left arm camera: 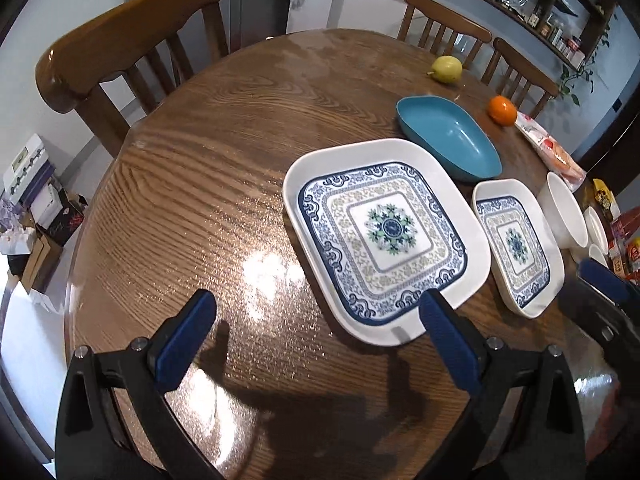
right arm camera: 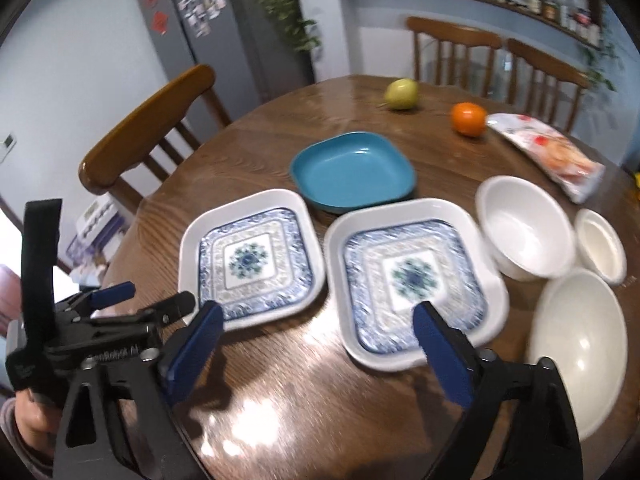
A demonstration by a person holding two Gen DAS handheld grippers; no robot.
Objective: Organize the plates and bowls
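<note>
Left claw (left arm camera: 316, 308): hanging wide open over the round wooden worktop (left arm camera: 192, 200), holding nothing; its right pad is showing in front of the near corner of a patterned plate, and whether it is touching I cannot tell.
Right claw (right arm camera: 318, 320): standing wide open and empty; its right pad is showing in front of the near edge of the other plate.
Left patterned plate (right arm camera: 250, 260): lying flat on the worktop, just beside its twin.
Right patterned plate (right arm camera: 414, 280): lying flat between the left plate and the white bowls.
Blue dish (right arm camera: 352, 172): sitting behind the two plates, close to both.
White bowls: a medium one (right arm camera: 524, 226), a small one (right arm camera: 600, 246) and a large one (right arm camera: 580, 344) are clustering at the right.
Fruit: a pear (right arm camera: 401, 94) and an orange (right arm camera: 468, 119) are lying at the far side, near a snack packet (right arm camera: 548, 152).
</note>
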